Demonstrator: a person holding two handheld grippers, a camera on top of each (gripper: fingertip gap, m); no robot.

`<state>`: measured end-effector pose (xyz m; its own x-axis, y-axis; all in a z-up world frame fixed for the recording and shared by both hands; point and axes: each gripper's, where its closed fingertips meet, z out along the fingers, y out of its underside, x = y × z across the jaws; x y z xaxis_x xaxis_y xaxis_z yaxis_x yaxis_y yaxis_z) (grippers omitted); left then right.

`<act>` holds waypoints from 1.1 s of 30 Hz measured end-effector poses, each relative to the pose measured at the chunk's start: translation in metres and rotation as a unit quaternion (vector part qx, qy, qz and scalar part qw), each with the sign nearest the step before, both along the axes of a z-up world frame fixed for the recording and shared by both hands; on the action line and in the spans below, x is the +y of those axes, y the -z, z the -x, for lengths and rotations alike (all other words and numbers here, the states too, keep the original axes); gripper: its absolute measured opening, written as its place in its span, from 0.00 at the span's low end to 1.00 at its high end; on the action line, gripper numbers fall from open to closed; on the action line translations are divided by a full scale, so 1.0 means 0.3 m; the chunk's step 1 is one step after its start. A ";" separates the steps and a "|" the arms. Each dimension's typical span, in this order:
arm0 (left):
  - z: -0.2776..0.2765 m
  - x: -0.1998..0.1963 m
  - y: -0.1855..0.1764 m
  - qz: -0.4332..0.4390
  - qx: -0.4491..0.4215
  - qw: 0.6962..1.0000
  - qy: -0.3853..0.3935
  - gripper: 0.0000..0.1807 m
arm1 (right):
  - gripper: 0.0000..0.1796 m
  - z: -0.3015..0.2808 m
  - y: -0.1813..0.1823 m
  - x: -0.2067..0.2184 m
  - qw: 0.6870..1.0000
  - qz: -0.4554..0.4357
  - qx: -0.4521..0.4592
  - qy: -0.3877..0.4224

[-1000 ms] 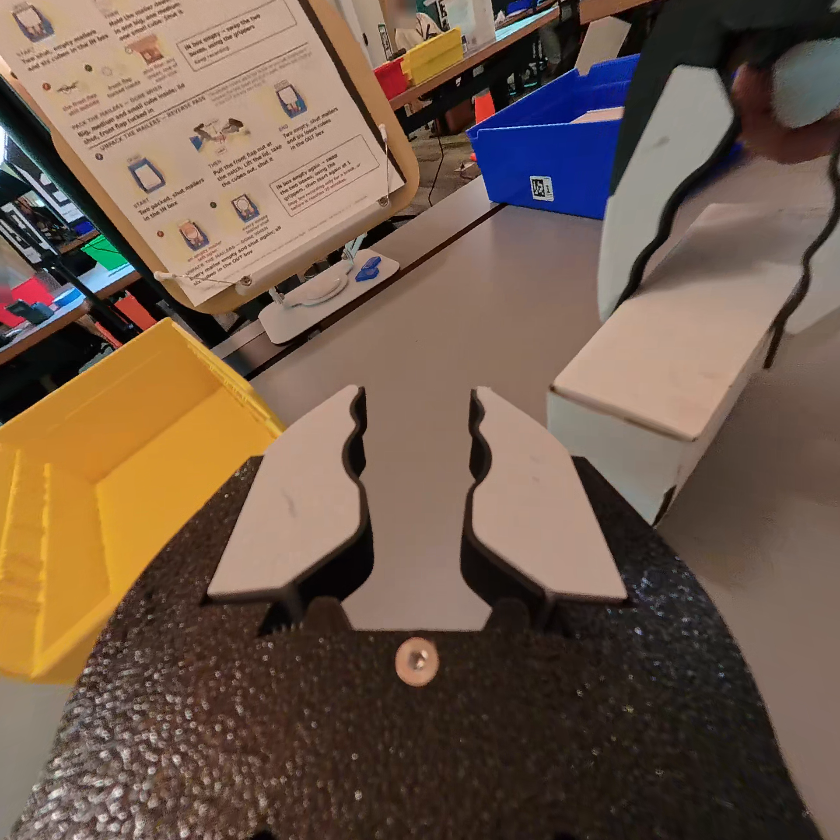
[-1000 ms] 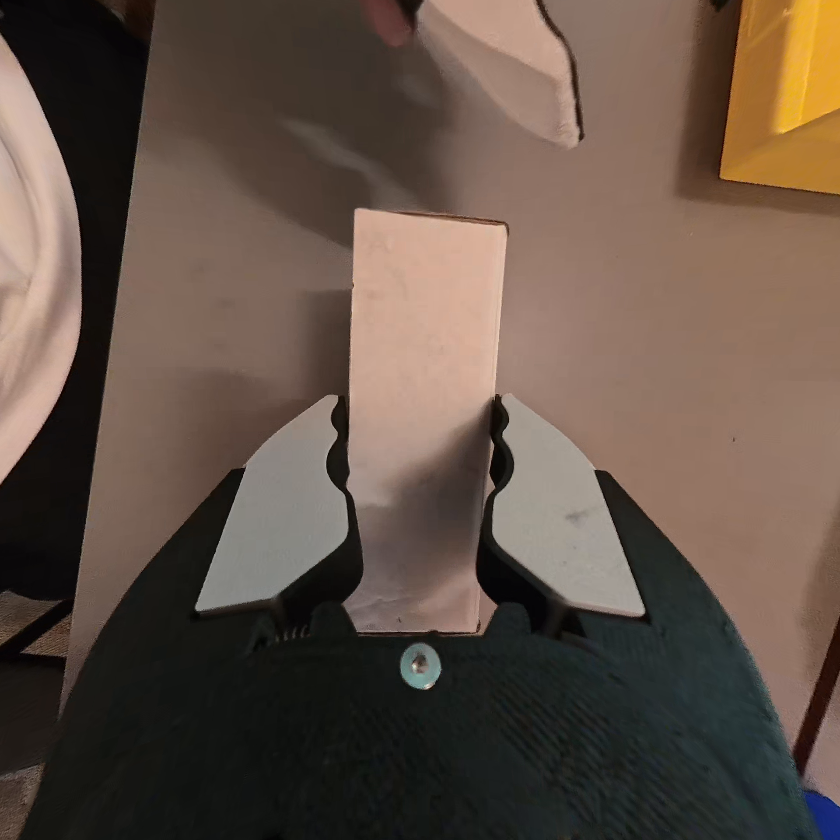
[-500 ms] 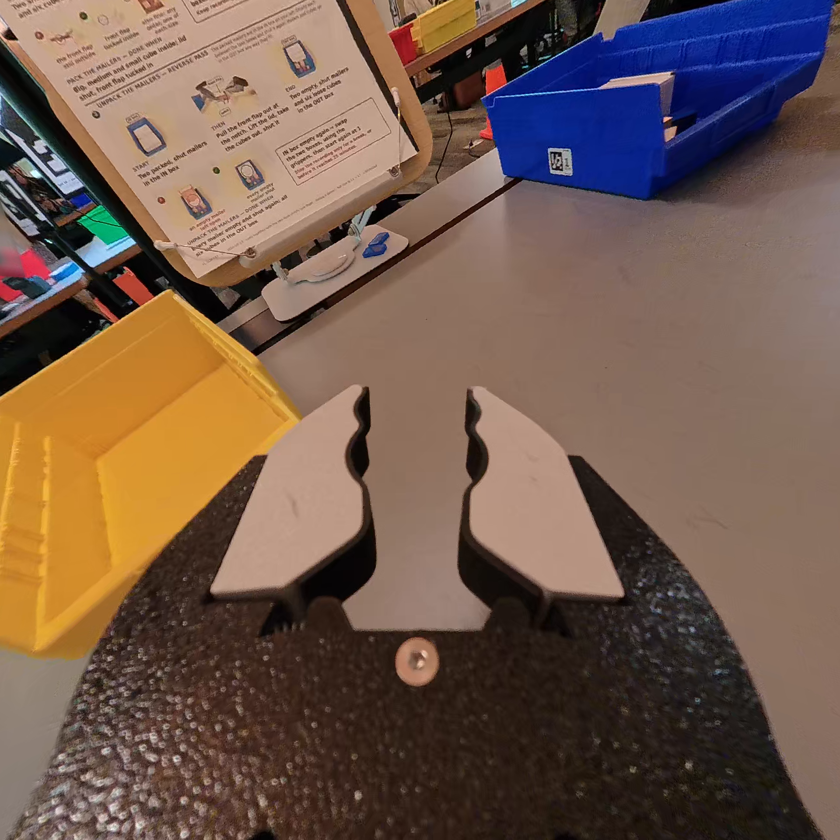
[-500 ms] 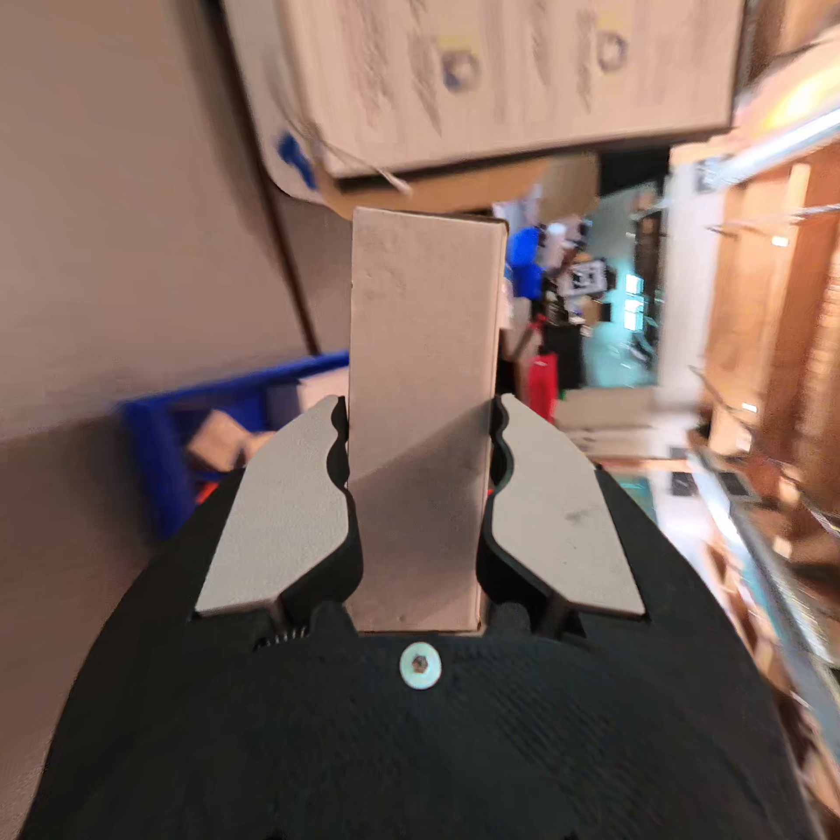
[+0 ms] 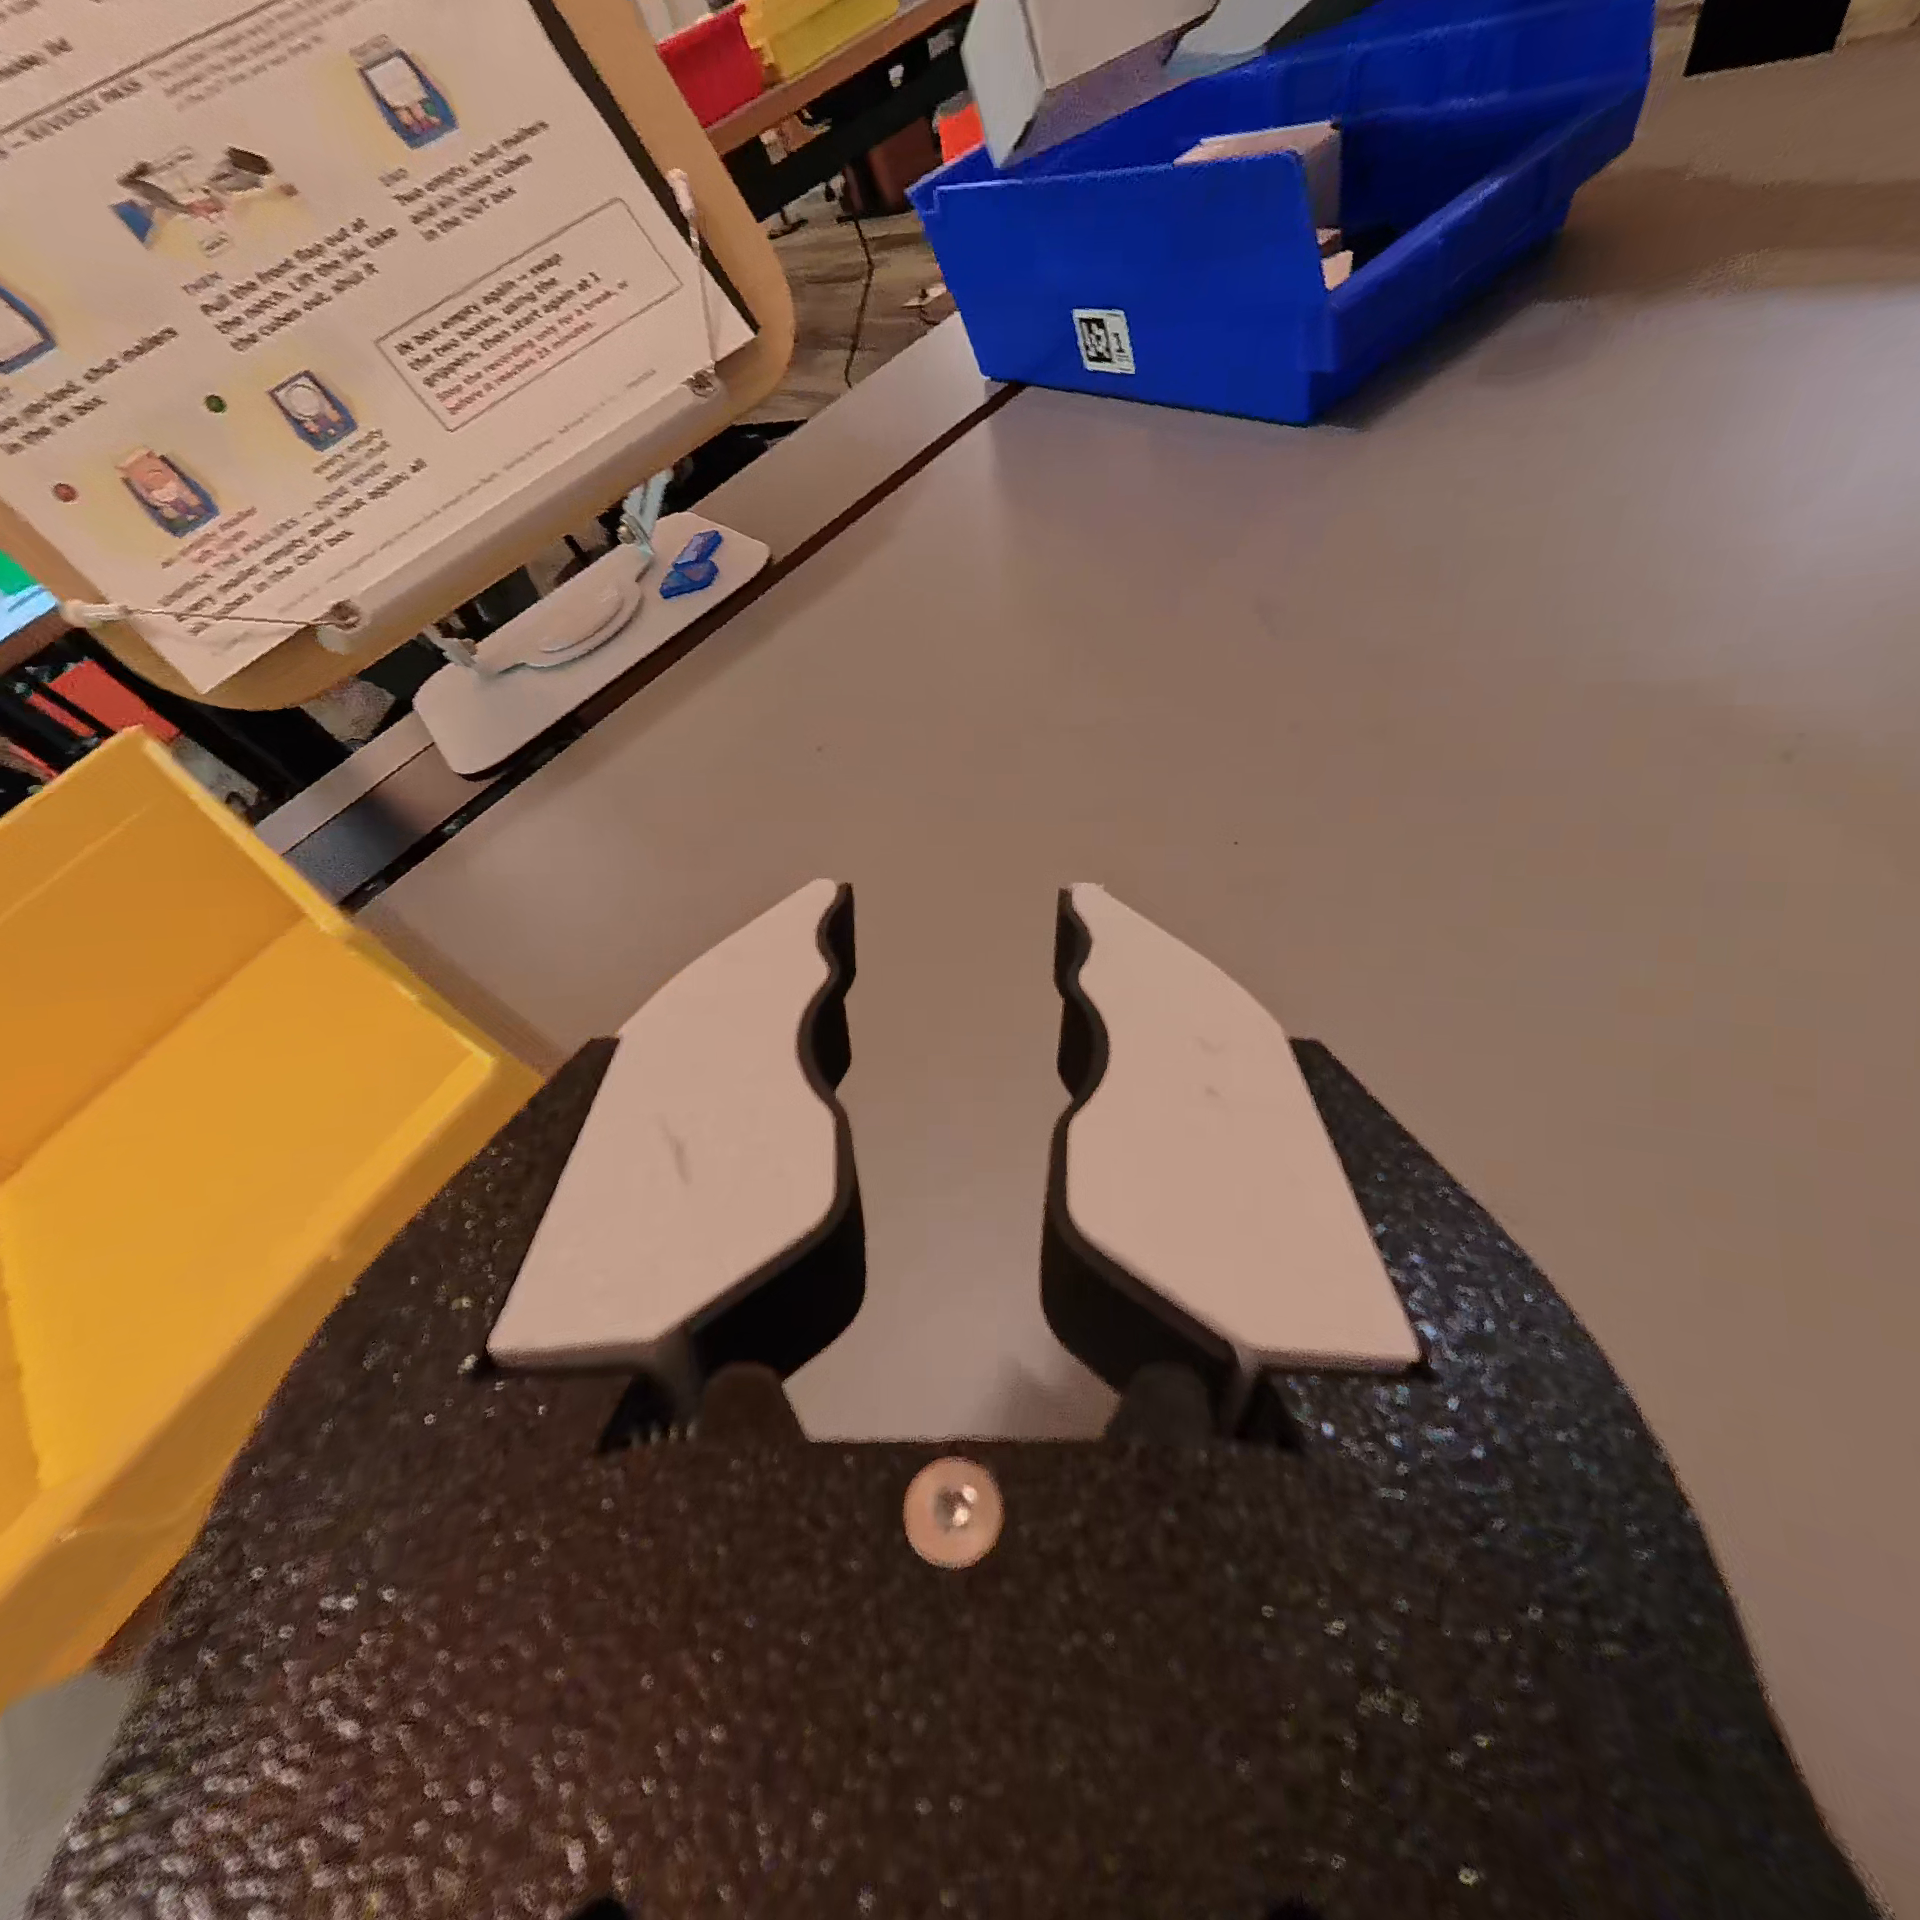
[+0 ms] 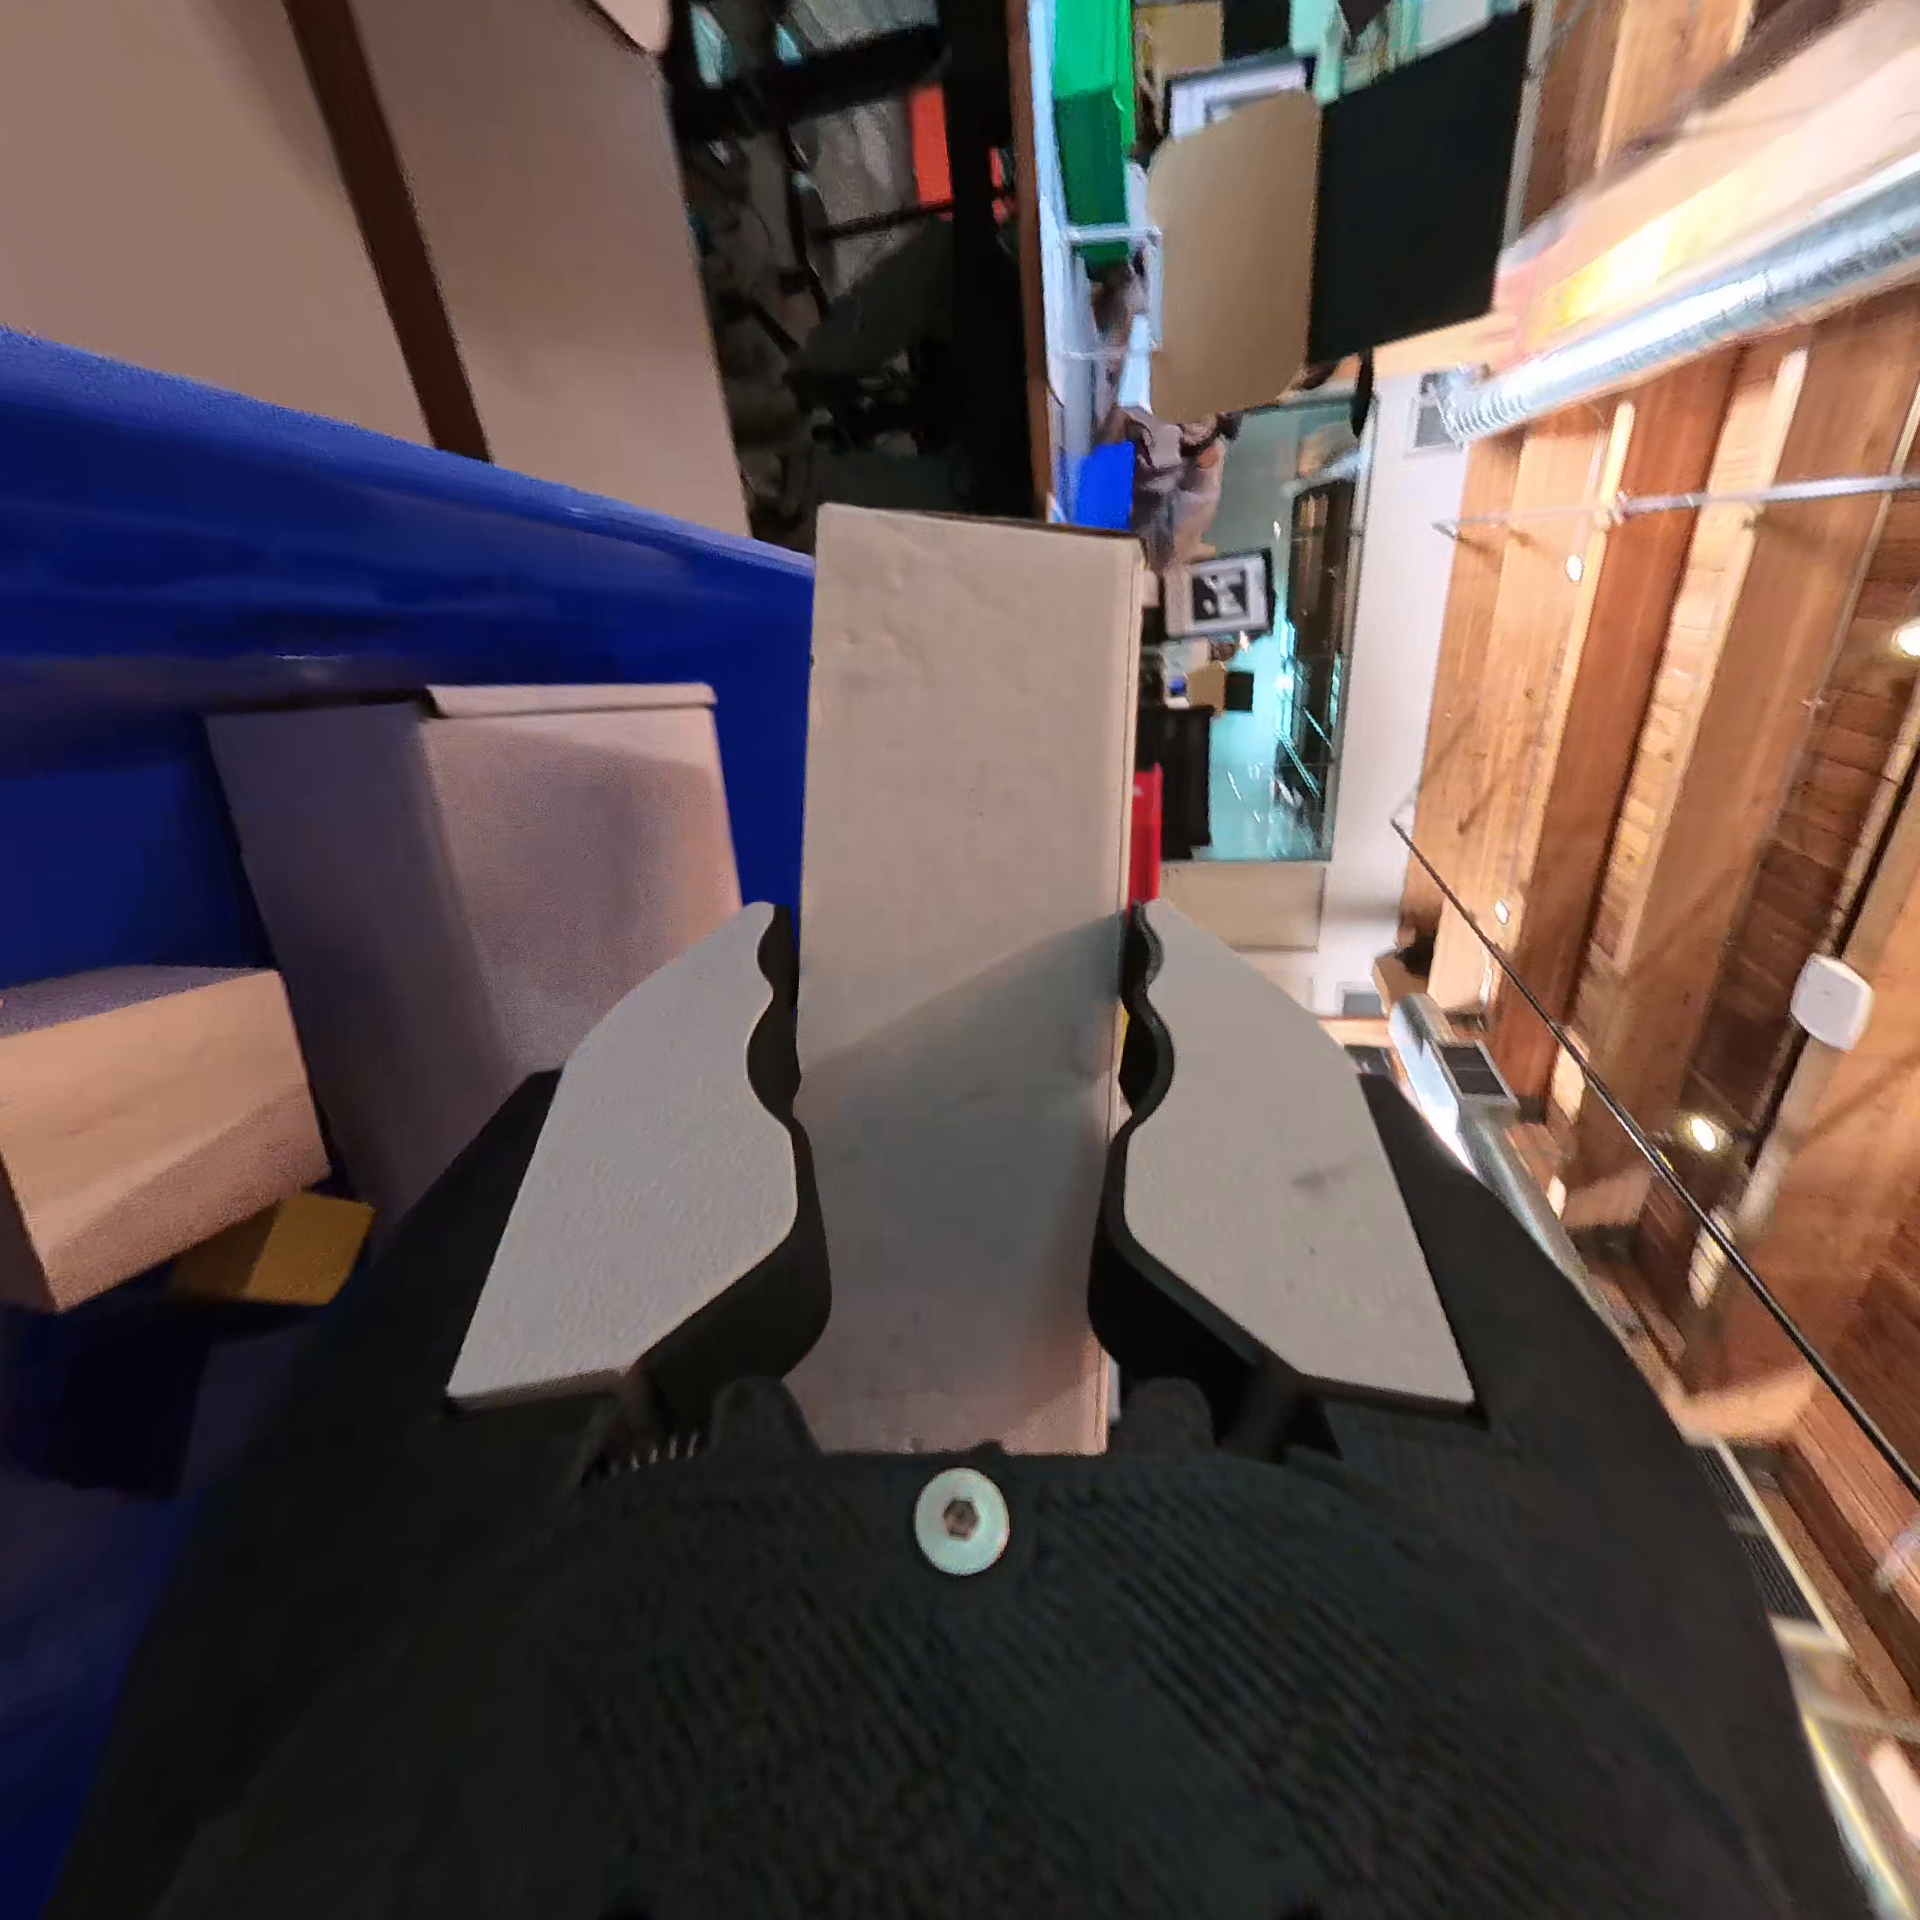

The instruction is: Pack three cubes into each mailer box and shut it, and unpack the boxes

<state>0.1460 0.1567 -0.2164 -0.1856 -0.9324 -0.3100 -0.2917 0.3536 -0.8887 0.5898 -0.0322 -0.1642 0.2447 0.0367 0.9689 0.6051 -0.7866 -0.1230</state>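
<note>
My right gripper (image 6: 961, 914) is shut on a white mailer box (image 6: 966, 790) and holds it over the blue bin (image 6: 260, 540). In the left wrist view that box (image 5: 1023, 73) shows above the blue bin (image 5: 1195, 270) at the far right. A second white mailer box (image 6: 499, 894), a wooden cube (image 6: 135, 1122) and a yellow cube (image 6: 281, 1247) lie in the bin. My left gripper (image 5: 956, 904) is open and empty, low over the grey table (image 5: 1351, 831).
An empty yellow bin (image 5: 187, 1195) sits at the left, close beside my left gripper. An instruction board on a stand (image 5: 343, 312) stands at the back left of the table. Other tables and shelves lie beyond. Measured from the fingertips, the wooden cube (image 6: 135, 1122) is 10 cm or so from the right gripper and 45 cm from the left.
My right gripper has lifted the mailer box off the table and swung it to the blue bin. My left gripper has stayed open and moved a little forward.
</note>
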 end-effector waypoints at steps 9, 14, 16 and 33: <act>-0.020 -0.047 0.093 -0.005 0.041 0.999 0.022 0.20 | 0.33 -0.039 0.126 -0.003 0.998 0.004 0.052 -0.039; -0.030 -0.083 0.110 0.018 0.048 0.998 0.035 0.20 | 0.30 -0.005 0.202 -0.024 0.987 0.057 0.146 -0.038; -0.034 -0.098 0.111 0.019 0.051 0.998 0.041 0.20 | 0.33 0.011 0.212 -0.025 0.980 0.059 0.184 -0.040; -0.285 -0.320 -0.015 0.147 0.118 0.981 0.045 0.31 | 0.44 0.633 0.044 -0.201 0.830 -0.326 0.446 0.079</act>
<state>0.2316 0.0608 -0.2117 -0.3045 -0.9520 0.0318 -0.4810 0.1249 -0.8678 0.3999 -0.0925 -0.1775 0.8270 -0.5253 0.2006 -0.0606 -0.4380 -0.8969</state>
